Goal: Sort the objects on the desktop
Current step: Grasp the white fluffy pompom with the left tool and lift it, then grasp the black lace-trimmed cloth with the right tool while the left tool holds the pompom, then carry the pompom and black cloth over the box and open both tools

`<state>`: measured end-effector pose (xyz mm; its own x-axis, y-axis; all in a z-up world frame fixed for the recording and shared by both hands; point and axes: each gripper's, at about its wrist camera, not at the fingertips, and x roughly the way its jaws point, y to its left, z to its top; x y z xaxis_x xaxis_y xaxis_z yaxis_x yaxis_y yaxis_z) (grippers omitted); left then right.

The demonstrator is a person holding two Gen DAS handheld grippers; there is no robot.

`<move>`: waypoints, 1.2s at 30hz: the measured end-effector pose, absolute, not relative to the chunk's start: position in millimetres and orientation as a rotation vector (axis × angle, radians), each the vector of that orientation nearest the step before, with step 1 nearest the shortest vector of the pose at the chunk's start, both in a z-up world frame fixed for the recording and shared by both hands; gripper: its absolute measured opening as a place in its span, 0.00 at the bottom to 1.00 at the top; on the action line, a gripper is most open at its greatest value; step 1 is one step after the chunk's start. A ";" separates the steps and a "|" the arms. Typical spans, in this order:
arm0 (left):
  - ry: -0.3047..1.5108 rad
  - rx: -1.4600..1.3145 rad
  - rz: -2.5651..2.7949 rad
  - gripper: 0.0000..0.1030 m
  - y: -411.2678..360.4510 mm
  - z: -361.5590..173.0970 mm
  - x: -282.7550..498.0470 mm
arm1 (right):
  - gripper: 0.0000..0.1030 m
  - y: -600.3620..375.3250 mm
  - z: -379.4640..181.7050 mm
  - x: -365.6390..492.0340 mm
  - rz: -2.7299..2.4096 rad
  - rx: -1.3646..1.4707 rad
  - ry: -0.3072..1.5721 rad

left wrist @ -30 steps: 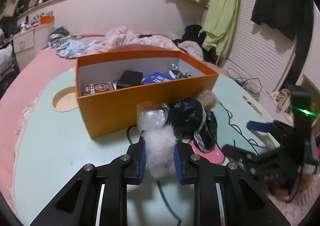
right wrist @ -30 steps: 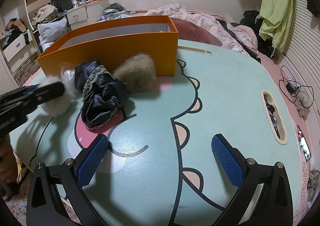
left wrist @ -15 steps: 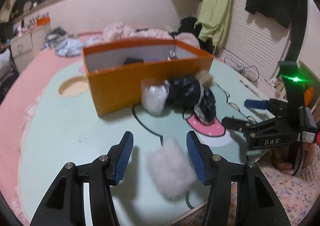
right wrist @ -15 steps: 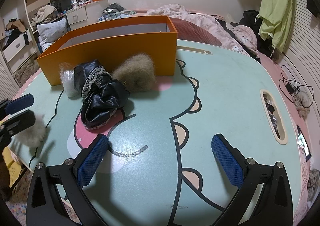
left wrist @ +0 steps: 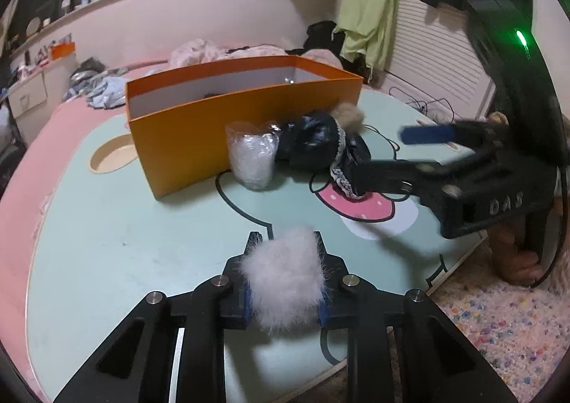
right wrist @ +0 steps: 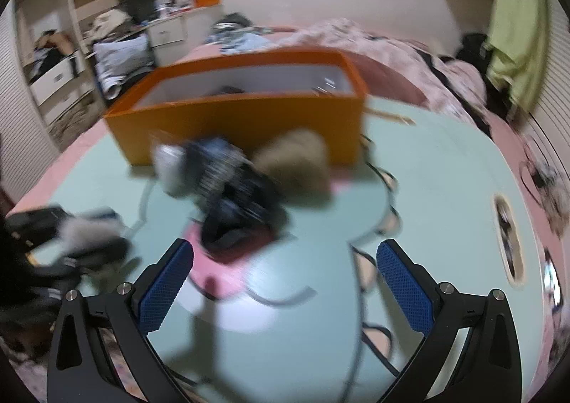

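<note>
My left gripper (left wrist: 285,242) is shut on a white fluffy pompom (left wrist: 286,280) and holds it over the near part of the green table (left wrist: 124,242). An orange box (left wrist: 213,139) stands behind, with a clear plastic bag (left wrist: 253,160), a dark lace-trimmed bundle (left wrist: 320,143) and a brown fur ball (left wrist: 351,116) in front of it. My right gripper (right wrist: 285,282) is open and empty, above the table, facing the dark bundle (right wrist: 235,200) and brown fur ball (right wrist: 299,164). It shows in the left wrist view (left wrist: 409,150) close to the bundle.
The table has a round hole (left wrist: 112,159) left of the box and a slot (right wrist: 509,235) at the right. A bed with clothes lies behind the table. The table's front edge is near, with a speckled rug (left wrist: 498,324) below.
My left gripper closed on the white pompom that lay loose between its open jaws half a second ago. My right gripper moved forward toward the dark bundle; its view is blurred.
</note>
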<state>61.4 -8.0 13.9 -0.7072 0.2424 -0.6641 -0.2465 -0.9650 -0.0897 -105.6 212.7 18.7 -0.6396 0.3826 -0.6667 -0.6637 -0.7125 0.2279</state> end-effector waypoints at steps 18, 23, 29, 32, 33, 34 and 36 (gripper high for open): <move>-0.038 -0.963 2.672 0.23 -13.3 35.0 69.4 | 0.25 205.6 29.8 -103.7 2.412 -0.795 0.720; -0.048 -0.889 2.702 0.23 -13.9 58.0 64.7 | 0.25 203.2 43.3 -92.6 2.427 -0.716 0.716; -0.064 -0.786 2.765 0.23 -18.1 93.8 38.3 | 0.25 222.2 74.3 -96.2 2.422 -0.643 0.660; -0.092 -0.774 2.786 0.23 -24.0 109.2 9.8 | 0.25 239.7 92.2 -104.7 2.424 -0.619 0.641; -0.097 -0.777 2.803 0.23 -26.1 112.3 -1.5 | 0.25 247.3 97.6 -109.5 2.417 -0.613 0.634; -0.100 -0.785 2.826 0.23 -28.2 113.9 -13.4 | 0.25 251.1 100.3 -112.8 2.409 -0.608 0.626; -0.084 -0.791 2.873 0.23 -30.5 112.6 -30.6 | 0.25 263.7 105.1 -124.2 2.370 -0.592 0.584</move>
<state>-30.6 -30.5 112.6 -0.8472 0.1690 -0.5036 -0.1394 -0.9856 -0.0962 -124.2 263.7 105.1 -0.7079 0.4563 -0.5391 -0.6546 -0.7106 0.2581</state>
